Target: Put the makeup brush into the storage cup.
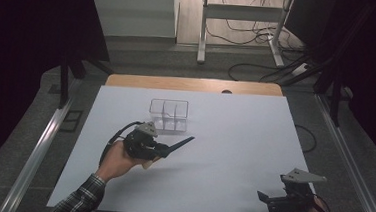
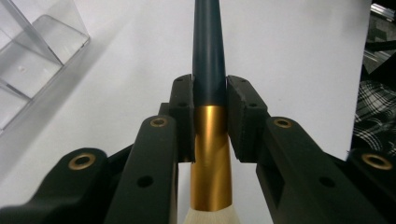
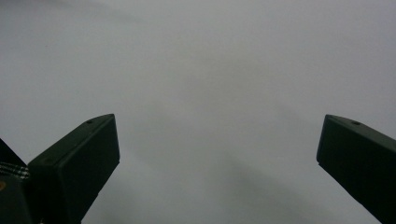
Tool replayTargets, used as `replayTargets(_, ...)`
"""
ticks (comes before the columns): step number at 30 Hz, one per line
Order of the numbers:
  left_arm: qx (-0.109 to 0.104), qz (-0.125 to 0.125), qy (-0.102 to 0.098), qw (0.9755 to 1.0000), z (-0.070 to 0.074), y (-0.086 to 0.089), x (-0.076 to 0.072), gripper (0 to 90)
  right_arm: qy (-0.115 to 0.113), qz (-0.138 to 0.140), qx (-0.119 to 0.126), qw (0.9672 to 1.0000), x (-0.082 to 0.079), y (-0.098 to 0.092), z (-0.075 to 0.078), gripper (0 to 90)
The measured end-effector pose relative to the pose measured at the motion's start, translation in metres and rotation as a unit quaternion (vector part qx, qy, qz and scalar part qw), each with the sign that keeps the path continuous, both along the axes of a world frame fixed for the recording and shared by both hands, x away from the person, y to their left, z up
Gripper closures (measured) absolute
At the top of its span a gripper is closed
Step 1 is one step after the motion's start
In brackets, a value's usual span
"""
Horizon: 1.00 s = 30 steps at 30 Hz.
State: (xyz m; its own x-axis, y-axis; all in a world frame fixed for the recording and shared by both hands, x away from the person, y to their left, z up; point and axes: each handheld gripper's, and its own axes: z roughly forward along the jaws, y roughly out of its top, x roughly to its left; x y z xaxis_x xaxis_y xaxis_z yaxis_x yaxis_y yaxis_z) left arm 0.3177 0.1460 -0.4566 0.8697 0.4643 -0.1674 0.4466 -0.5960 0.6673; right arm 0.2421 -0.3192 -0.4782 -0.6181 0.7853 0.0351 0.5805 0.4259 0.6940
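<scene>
A white sheet covers the desk (image 1: 232, 154), dark curtains at both sides and cables on the floor beyond. Nearest you, your right claw (image 3: 217, 163) hangs released over bare sheet at the near right corner, jaws wide apart, nothing between them. Your left claw (image 2: 210, 116) is clenched on a brush (image 2: 208, 60), gripping where the gold ferrule meets the dark handle (pale bristles toward your hand, handle pointing away). Just beyond stands a clear organizer (image 1: 169, 115) with compartments. You look mid-carry; next, probably, swing the handle over one compartment and lower it upright. The bristles are cut off, and the organizer's contents are hard to make out.
</scene>
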Motion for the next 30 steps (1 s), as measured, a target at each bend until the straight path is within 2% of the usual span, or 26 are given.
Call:
replayTargets(4, -0.010, 0.003, -0.001, 0.9999, 0.000, 0.003, -0.009, 73.9, -0.002, 0.004, -0.003, 1.0000, 0.000, 0.001, 0.000, 0.0)
replayTargets(12, -0.017, 0.008, -0.004, 0.9998, -0.007, 0.006, -0.025, 73.9, -0.006, 0.009, -0.004, 0.9999, -0.001, 0.004, 0.001, 0.0)
replayTargets(17, -0.015, 0.008, -0.010, 0.9998, -0.008, 0.006, -0.038, 73.8, -0.007, 0.012, -0.006, 0.9999, -0.001, 0.006, 0.001, 0.0)
replayTargets(30, -0.023, 0.006, -0.019, 0.9995, -0.008, 0.001, -0.055, 73.9, -0.017, 0.020, -0.010, 0.9996, -0.001, 0.011, 0.004, 0.0)
